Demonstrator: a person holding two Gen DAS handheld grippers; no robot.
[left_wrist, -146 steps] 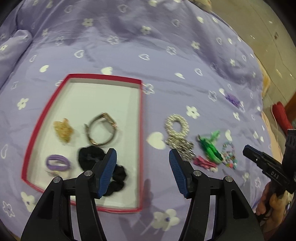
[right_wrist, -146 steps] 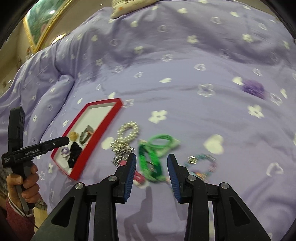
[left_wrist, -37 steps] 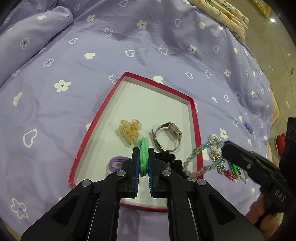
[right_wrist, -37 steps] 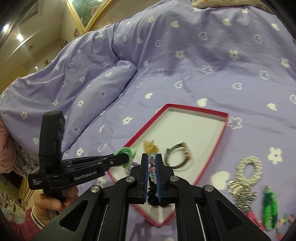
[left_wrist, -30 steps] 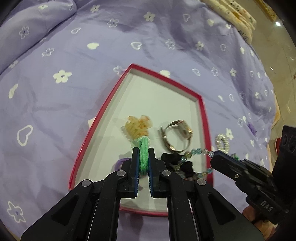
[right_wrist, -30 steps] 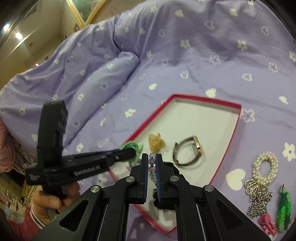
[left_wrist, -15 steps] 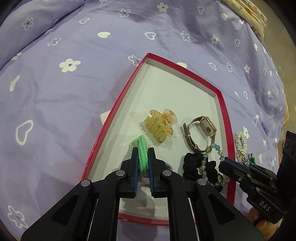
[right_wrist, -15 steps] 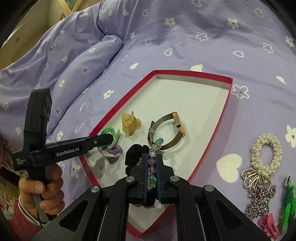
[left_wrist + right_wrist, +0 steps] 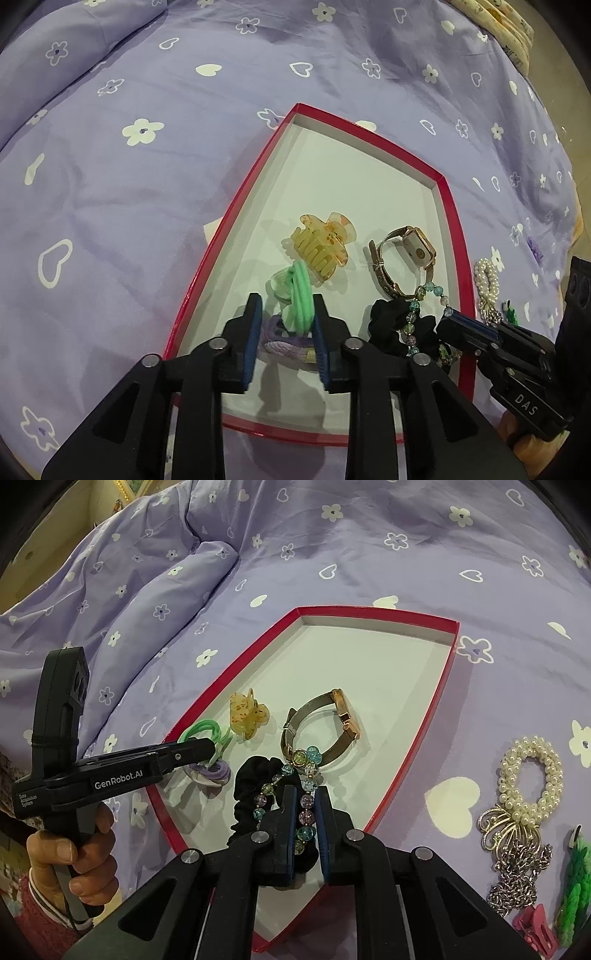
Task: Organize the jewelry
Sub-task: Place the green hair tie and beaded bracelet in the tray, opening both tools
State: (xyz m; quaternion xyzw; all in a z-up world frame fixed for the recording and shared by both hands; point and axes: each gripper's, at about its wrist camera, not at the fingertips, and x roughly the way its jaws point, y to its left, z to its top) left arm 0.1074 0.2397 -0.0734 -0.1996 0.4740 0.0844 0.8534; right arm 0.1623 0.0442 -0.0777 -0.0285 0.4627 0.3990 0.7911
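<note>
A red-rimmed white tray [image 9: 448,206] [image 9: 439,709] lies on the purple bedspread. My left gripper [image 9: 286,314] has opened; the green hair tie [image 9: 297,295] [image 9: 203,733] lies loose between its pads on a purple hair tie [image 9: 284,341] [image 9: 212,773]. My right gripper [image 9: 306,801] has its pads slightly apart around a glass bead bracelet [image 9: 306,771] [image 9: 415,314], which drapes over the black scrunchie [image 9: 255,775] [image 9: 388,321] inside the tray. An amber claw clip [image 9: 321,243] [image 9: 249,712] and a rose-gold watch [image 9: 406,254] [image 9: 325,720] lie in the tray.
Right of the tray on the bedspread lie a pearl scrunchie [image 9: 532,775], a gold brooch with silver chain [image 9: 513,853], a green tie [image 9: 574,890] and a pink clip [image 9: 535,926]. A folded quilt ridge [image 9: 147,583] rises at the far left.
Both grippers lowered into the tray. The left jaws opened and released the green hair tie onto the purple one. The right jaws loosened around the bead bracelet, now resting on the scrunchie.
</note>
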